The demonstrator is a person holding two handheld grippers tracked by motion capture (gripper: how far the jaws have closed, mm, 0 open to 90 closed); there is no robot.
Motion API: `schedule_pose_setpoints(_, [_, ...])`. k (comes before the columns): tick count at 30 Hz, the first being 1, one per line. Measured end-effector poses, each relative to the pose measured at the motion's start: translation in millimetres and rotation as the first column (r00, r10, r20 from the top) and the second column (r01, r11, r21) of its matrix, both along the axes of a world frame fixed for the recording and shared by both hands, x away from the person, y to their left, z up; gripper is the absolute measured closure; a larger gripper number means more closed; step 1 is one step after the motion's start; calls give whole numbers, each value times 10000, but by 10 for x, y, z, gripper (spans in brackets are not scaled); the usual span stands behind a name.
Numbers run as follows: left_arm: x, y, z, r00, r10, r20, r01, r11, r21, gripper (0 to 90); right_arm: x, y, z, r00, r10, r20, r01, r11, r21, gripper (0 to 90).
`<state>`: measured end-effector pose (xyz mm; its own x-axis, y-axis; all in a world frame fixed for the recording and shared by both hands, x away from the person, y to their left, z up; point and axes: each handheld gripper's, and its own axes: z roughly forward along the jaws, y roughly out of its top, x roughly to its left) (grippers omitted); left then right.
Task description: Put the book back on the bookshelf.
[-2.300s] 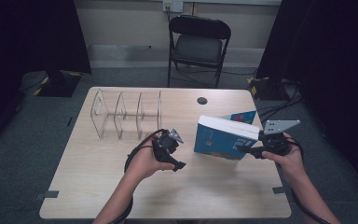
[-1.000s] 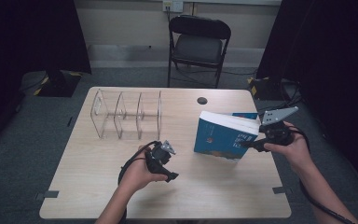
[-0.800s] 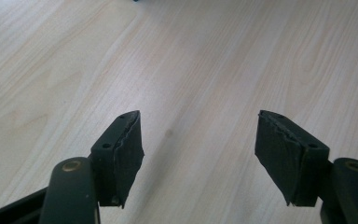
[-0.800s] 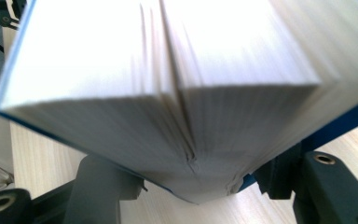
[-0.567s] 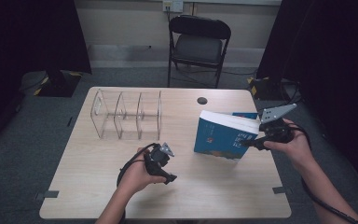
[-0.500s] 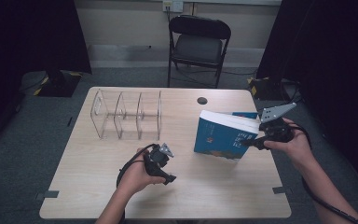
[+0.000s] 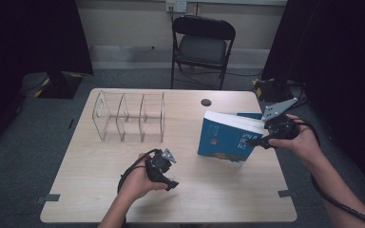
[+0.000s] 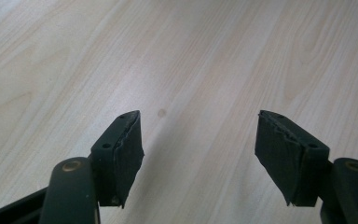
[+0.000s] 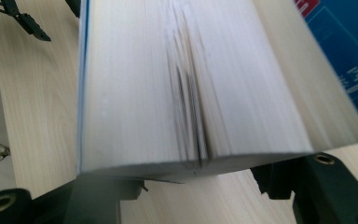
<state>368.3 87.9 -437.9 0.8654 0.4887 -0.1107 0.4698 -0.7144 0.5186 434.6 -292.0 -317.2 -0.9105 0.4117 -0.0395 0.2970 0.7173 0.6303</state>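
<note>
Dark room, curtains on both sides, and a pale wood table [image 7: 100, 199] in the middle of it all.

Closest to the camera, the left hand [image 7: 135, 183] sits low over the near part of the table, holding the left gripper [image 7: 167, 176]. Its own view shows the jaws spread wide with nothing between them, just bare wood grain underneath. Pretty sure it's not touching anything.

Further back and off to the right, the right hand [image 7: 302, 142] has the right gripper [image 7: 255, 141] clamped on the book [image 7: 228, 140]. It's a thick one with a blue cover, standing up on its lower edge and leaning a bit, cover facing the camera. In the right gripper view the page block [image 9: 191, 84] is right up against the lens, with a jaw on each side of it at the bottom, so that's a real grip across the thickness. There's another blue thing lying flat behind the book, can't tell what exactly.

Left of the book, well apart from it, stands a clear rack [image 7: 129, 117] with three slots, all empty.

Near the far edge there's a small dark disc [image 7: 206, 102], and past the table a black folding chair [image 7: 202, 42] against the wall.
</note>
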Motion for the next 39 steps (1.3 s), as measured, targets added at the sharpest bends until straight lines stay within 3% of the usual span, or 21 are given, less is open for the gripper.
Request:
schedule_pose_setpoints(8, [-46, 4, -13, 10000, 6, -7, -6, 10000, -51, 329, 50, 57, 164, 9998, 74, -201, -87, 9980, -623, 434])
schedule_pose_setpoints(9, [-29, 21, -4, 9997, -240, 51, 239, 9994, 243, 327, 54, 68, 183, 9996, 118, -253, -135, 9976, -680, 434])
schedule_pose_setpoints(15, [-51, 27, -12, 10000, -31, 93, 30, 10000, 38, 320, 75, 143, 257, 9987, 281, -434, -331, 9925, -1180, 439])
schedule_pose_setpoints(19, [-43, 43, 2, 9998, -130, 170, 127, 9998, 168, 319, 87, 205, 292, 9986, 331, -422, -388, 9887, -1446, 440])
schedule_pose_setpoints(22, [-54, 43, -9, 9999, 117, 120, -116, 9999, -69, 319, 96, 260, 331, 9980, 356, -532, -437, 9860, -1612, 462])
schedule_pose_setpoints(33, [-59, 51, -4, 9998, 141, 149, -140, 9999, -81, 319, 130, 505, 309, 9963, 308, -797, -482, 9728, -2267, 486])
schedule_pose_setpoints(39, [-53, 84, -8, 9996, 217, 158, -215, 9997, -118, 322, 116, 584, 293, 9956, 317, -881, -525, 9681, -2451, 583])
